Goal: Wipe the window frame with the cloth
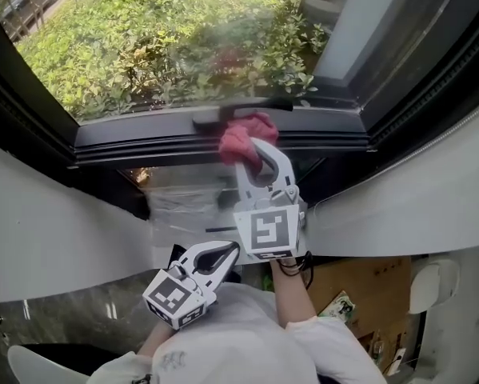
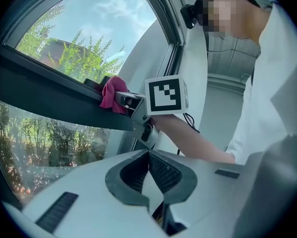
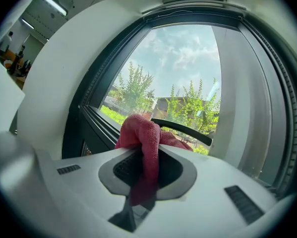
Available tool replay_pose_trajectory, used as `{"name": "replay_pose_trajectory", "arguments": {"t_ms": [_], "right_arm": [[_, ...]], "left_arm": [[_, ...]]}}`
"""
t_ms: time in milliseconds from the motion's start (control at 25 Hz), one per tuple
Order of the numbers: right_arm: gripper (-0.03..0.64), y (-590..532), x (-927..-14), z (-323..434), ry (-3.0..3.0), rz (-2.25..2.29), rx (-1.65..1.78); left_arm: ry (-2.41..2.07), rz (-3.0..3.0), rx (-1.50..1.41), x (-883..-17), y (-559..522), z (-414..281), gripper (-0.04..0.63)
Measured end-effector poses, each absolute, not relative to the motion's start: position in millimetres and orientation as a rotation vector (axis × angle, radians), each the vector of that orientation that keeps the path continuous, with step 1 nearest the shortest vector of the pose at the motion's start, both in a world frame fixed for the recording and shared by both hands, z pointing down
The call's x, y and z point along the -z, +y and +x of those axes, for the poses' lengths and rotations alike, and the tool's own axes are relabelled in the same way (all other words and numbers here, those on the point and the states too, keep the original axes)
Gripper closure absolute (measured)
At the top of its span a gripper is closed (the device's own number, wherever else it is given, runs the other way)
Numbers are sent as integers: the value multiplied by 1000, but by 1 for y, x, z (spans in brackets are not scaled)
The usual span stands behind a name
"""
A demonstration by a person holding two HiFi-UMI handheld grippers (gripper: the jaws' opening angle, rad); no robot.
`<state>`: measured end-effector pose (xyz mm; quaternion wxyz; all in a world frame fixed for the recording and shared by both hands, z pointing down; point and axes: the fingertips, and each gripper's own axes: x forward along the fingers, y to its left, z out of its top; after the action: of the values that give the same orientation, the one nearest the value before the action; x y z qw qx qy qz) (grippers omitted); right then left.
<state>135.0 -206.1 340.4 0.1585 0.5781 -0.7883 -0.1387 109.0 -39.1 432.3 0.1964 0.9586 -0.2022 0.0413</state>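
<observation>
The right gripper (image 1: 253, 147) is reached out from the person's body on an extended forearm (image 1: 292, 293), its marker cube facing the head camera and its jaws pointing at the dark window frame (image 1: 143, 141). The right gripper view shows its jaws (image 3: 147, 153) clamped on a red cloth (image 3: 144, 133), which bunches above the tips and hangs down in a fold between them. In the head view the cloth (image 1: 247, 132) is pressed against the horizontal frame rail, just below a black window handle (image 1: 247, 106) that lies along the sill line; from the right gripper the handle (image 3: 184, 128) shows just behind the cloth. The left gripper (image 1: 225, 254) is held low and close to the person's chest, well back from the frame, angled up toward the right one. Its own view shows its jaws (image 2: 149, 156) closed against each other with nothing between them, looking at the right gripper's cube and the cloth (image 2: 110, 93) on the rail. A white curved wall (image 1: 55, 222) flanks the opening on both sides, and a green hedge (image 1: 167, 38) fills the glass beyond.
</observation>
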Motion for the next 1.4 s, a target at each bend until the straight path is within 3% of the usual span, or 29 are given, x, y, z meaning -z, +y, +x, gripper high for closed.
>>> {"name": "replay_pose_trajectory", "arguments": {"t_ms": [640,840,1120,1400], "right_arm": [[551,-207,-339,138,-2373,1564,387],[549,-197,-316,149,-2359,1521,529],[551,-161,-214,261,-2065,2139,719],[551,-151,-109,361,-1649,2353,1006]], "left_arm": [[-571,2701,-119,-427,-48,126,586],[-516,2725,-105,-425,-54,134,586],[-511,2731,-104,-422,-58,132,584],[-492,2741,-81,-418,-64,136,586]]}}
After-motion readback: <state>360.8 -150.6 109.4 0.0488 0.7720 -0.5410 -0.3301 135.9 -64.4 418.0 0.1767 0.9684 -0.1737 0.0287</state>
